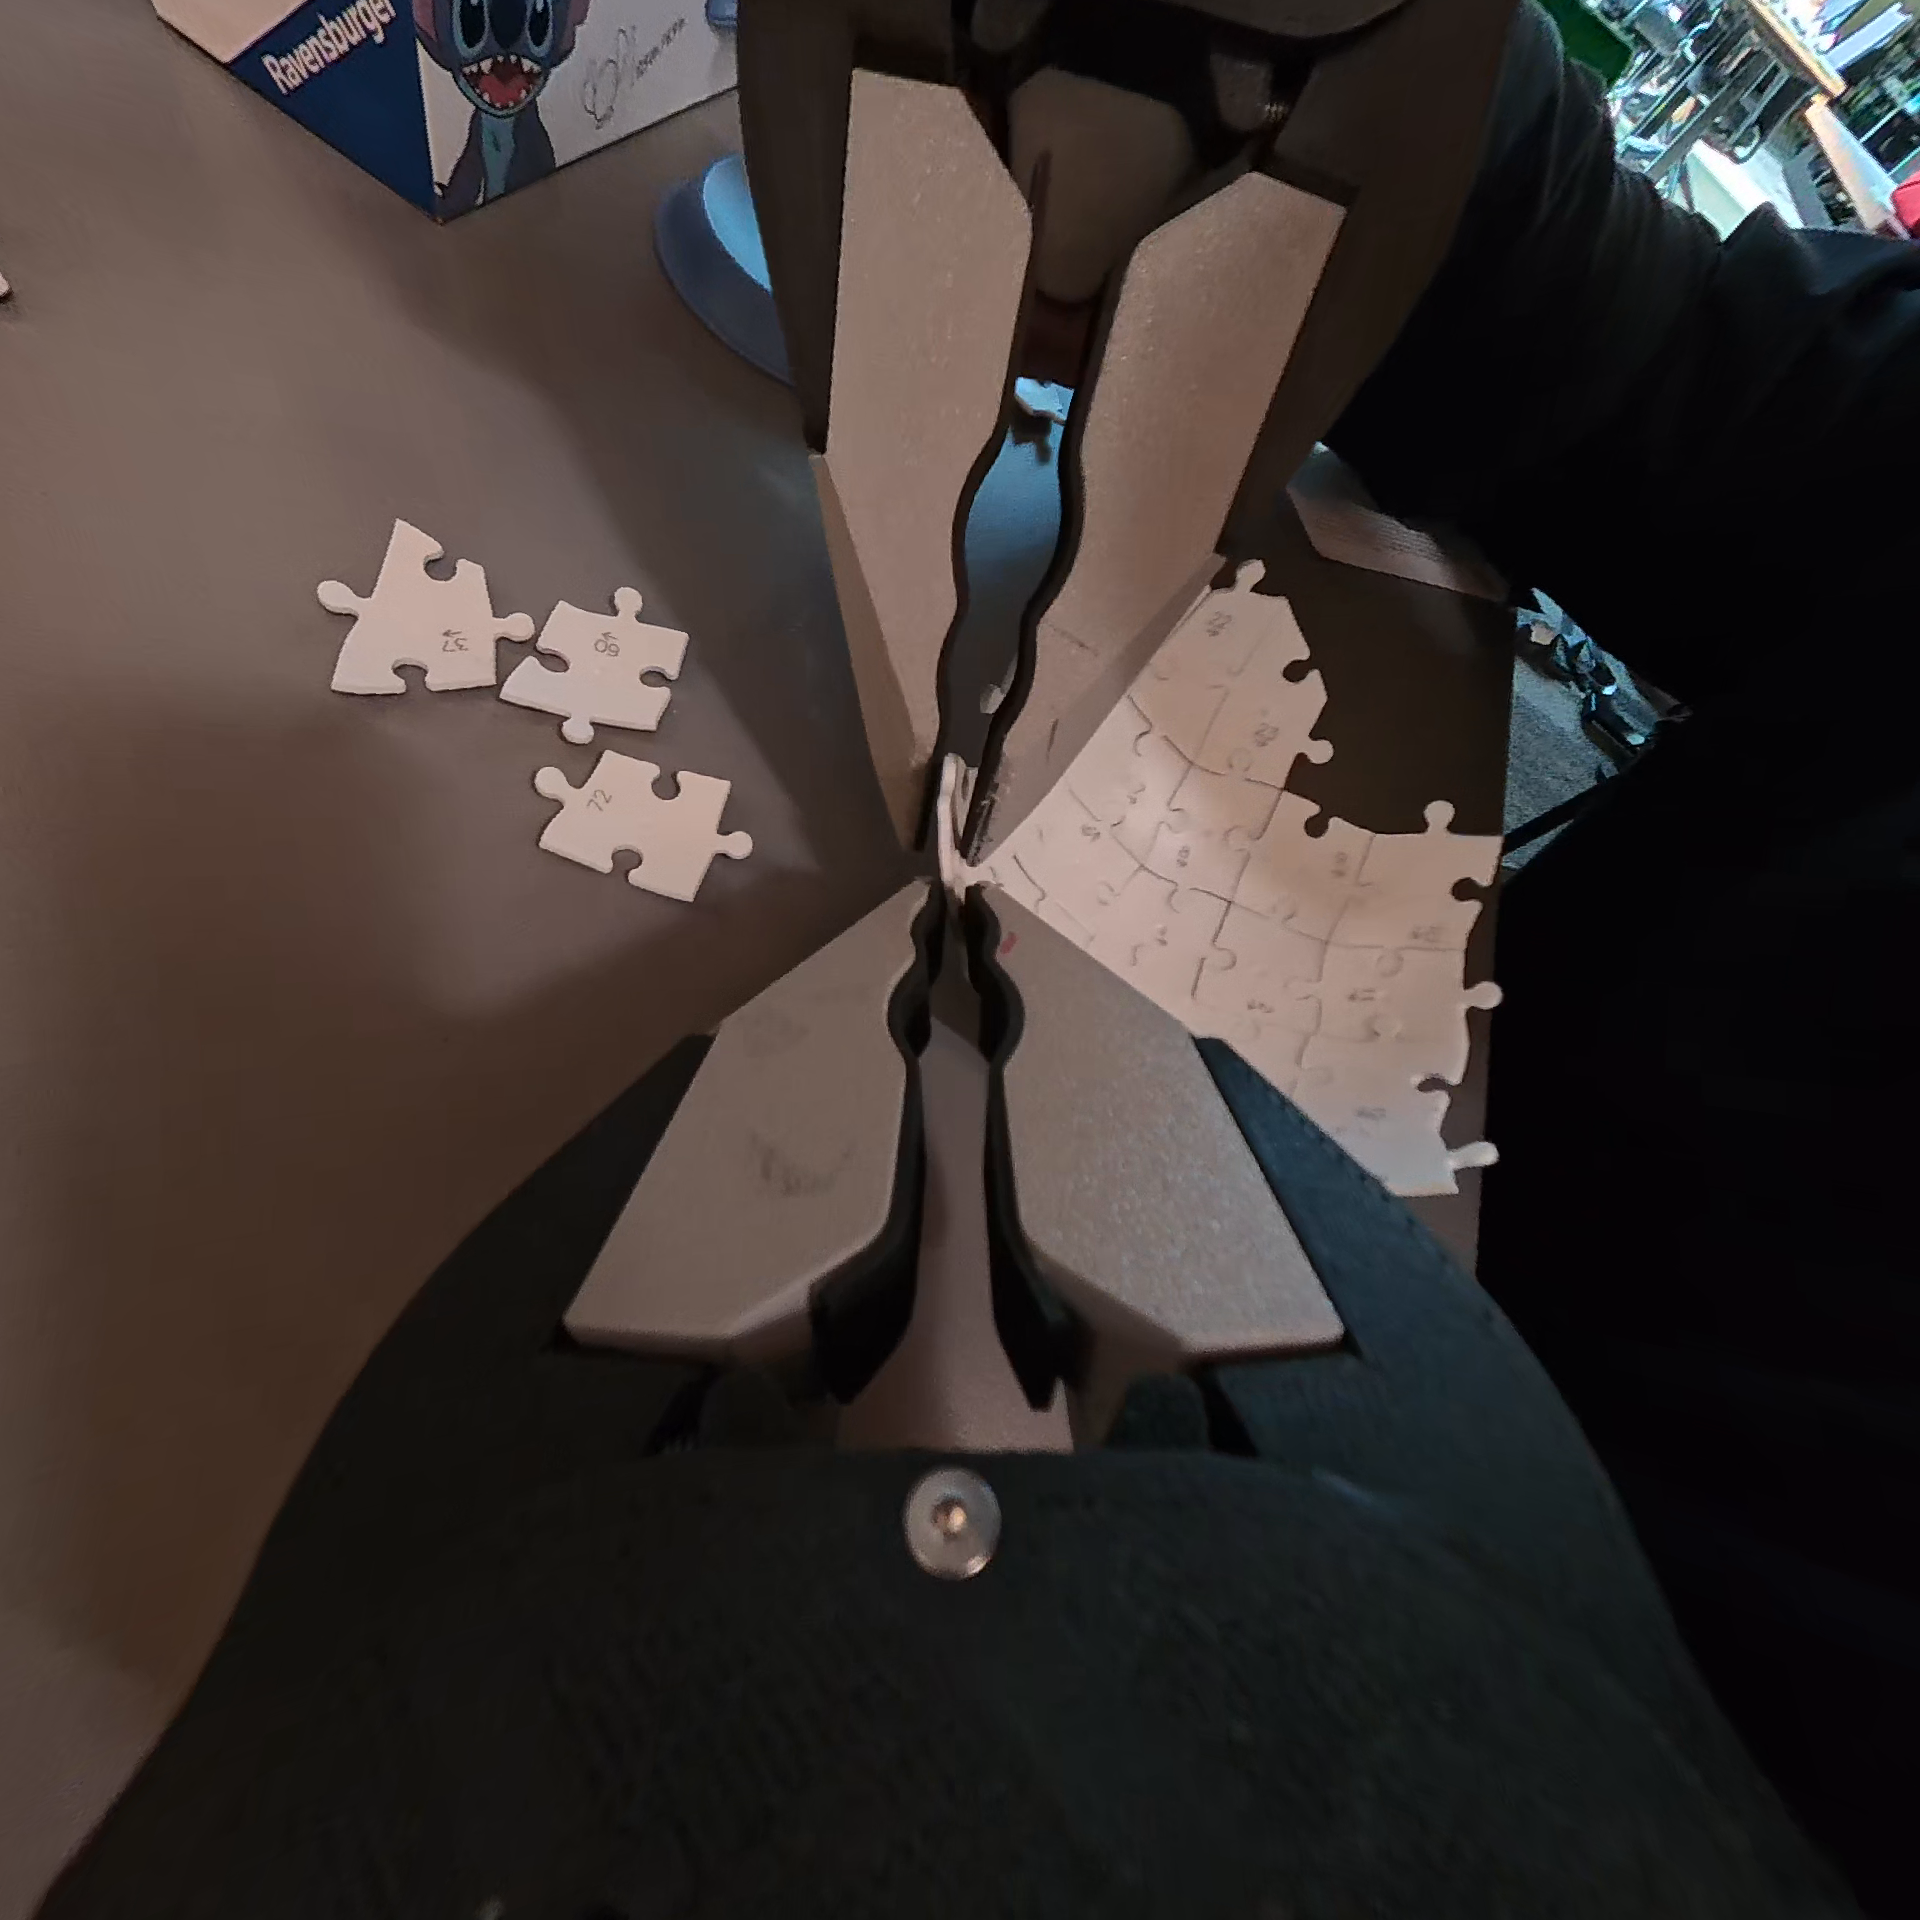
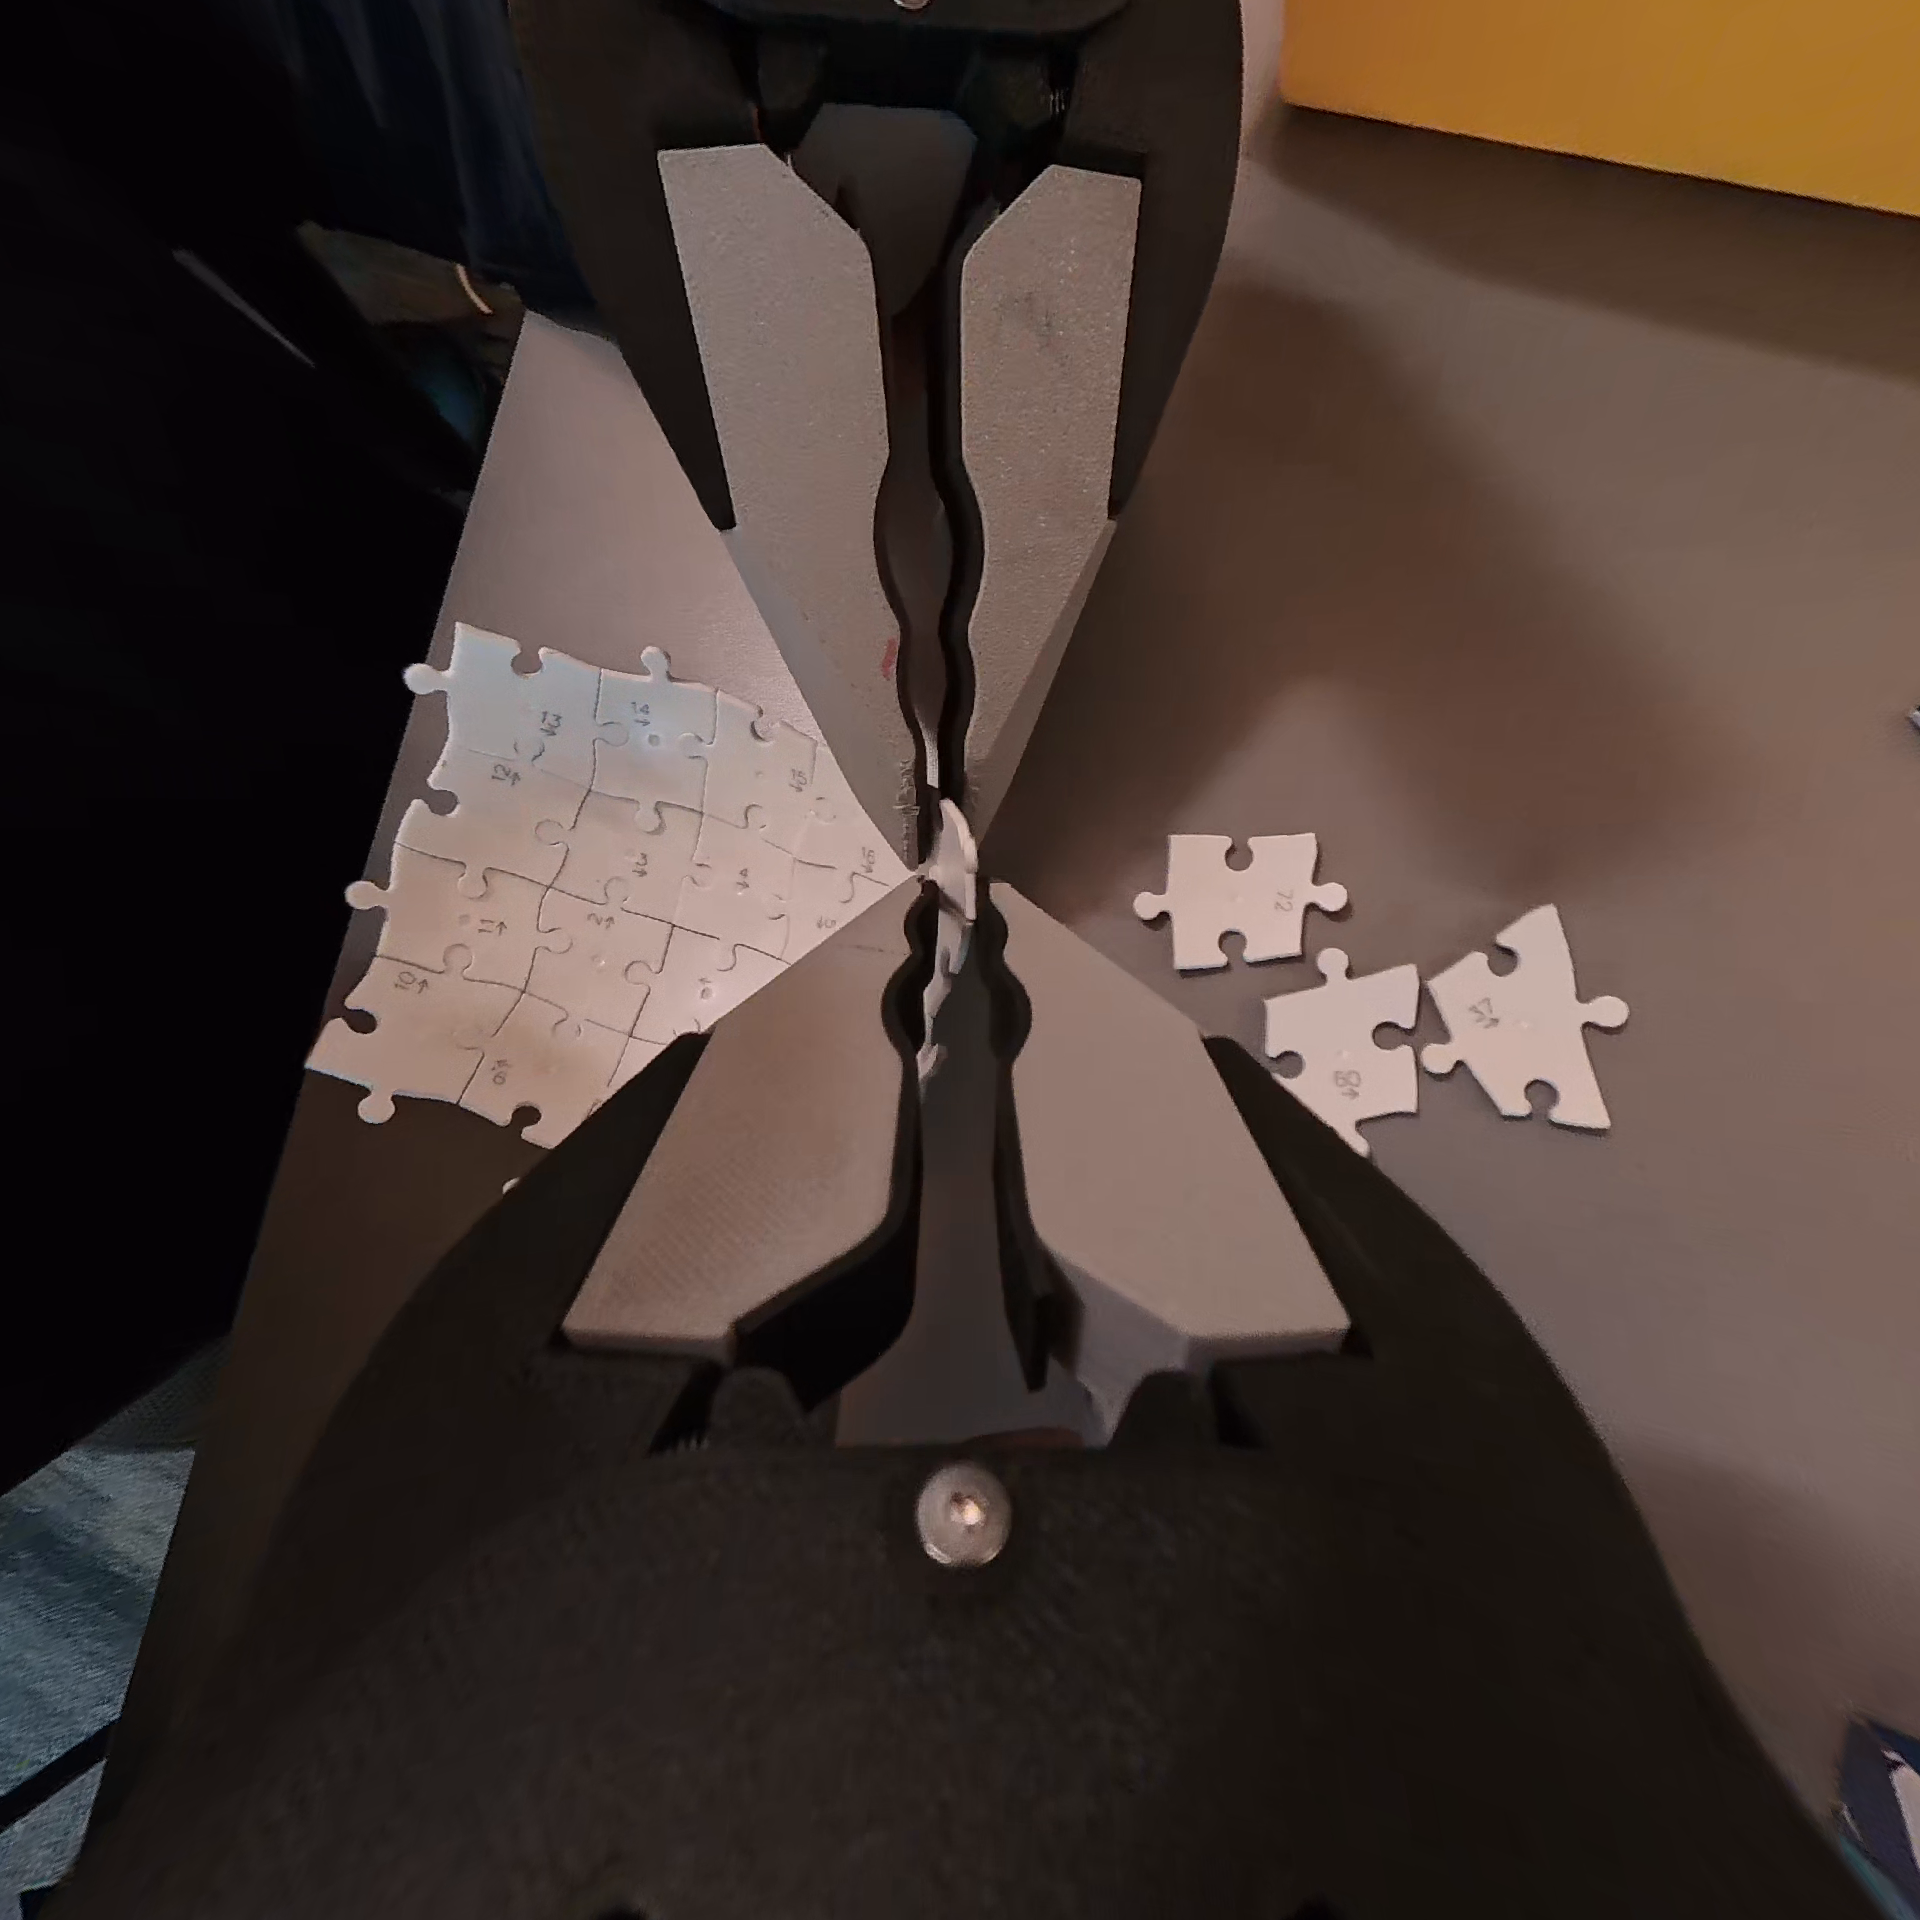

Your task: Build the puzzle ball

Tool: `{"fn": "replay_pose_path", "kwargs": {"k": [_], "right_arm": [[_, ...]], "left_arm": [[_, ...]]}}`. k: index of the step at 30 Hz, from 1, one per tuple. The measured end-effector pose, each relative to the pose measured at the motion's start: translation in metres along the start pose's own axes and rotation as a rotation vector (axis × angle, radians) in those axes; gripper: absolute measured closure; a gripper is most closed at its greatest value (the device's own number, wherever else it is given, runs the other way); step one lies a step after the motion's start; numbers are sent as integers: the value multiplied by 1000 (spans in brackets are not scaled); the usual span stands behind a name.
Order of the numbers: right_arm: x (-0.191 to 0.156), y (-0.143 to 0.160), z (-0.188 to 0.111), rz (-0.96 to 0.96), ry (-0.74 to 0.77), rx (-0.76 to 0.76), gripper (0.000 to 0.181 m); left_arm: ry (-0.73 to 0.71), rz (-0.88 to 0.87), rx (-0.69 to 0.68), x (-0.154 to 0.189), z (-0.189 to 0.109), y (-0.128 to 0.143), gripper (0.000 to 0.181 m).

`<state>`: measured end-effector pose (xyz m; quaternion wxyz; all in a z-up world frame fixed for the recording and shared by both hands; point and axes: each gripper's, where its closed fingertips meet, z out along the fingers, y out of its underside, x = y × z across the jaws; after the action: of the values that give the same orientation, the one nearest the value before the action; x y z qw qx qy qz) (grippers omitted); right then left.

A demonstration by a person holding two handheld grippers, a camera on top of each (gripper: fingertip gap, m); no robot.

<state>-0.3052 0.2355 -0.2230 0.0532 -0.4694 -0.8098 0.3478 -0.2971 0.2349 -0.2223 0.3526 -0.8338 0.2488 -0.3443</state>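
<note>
Meeting tip-to-tip, both grippers (image 1: 945,914) (image 2: 951,935) pinch one edge-on puzzle piece (image 2: 954,868) — assembled sheet (image 2: 582,883) alongside.

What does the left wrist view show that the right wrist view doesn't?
Only the left wrist view shows the puzzle box and a blue rounded object at the table's far side. Only the right wrist view shows a yellow surface. Both show the left claw and right claw meeting tip to tip on a small piece, the assembled puzzle section, and three loose pieces.
</note>
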Motion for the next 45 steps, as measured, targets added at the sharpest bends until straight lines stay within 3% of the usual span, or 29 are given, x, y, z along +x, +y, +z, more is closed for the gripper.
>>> {"fn": "replay_pose_path", "kwargs": {"k": [22,29,34,41,45], "right_arm": [[-2,4,5,36,9,-49,181],[-7,0,-2,72,-97,25,178],[-12,4,5,122,-177,21,179],[-11,7,5,169,-185,14,181],[-13,4,5,169,-187,25,181]], "left_arm": [[-10,0,-33,-1,3,6,181],[60,-55,10,4,0,0,181],[92,-84,79,6,-13,-9,172],[70,-162,-64,14,-11,19,154],[40,-153,-111,18,-12,23,166]]}}
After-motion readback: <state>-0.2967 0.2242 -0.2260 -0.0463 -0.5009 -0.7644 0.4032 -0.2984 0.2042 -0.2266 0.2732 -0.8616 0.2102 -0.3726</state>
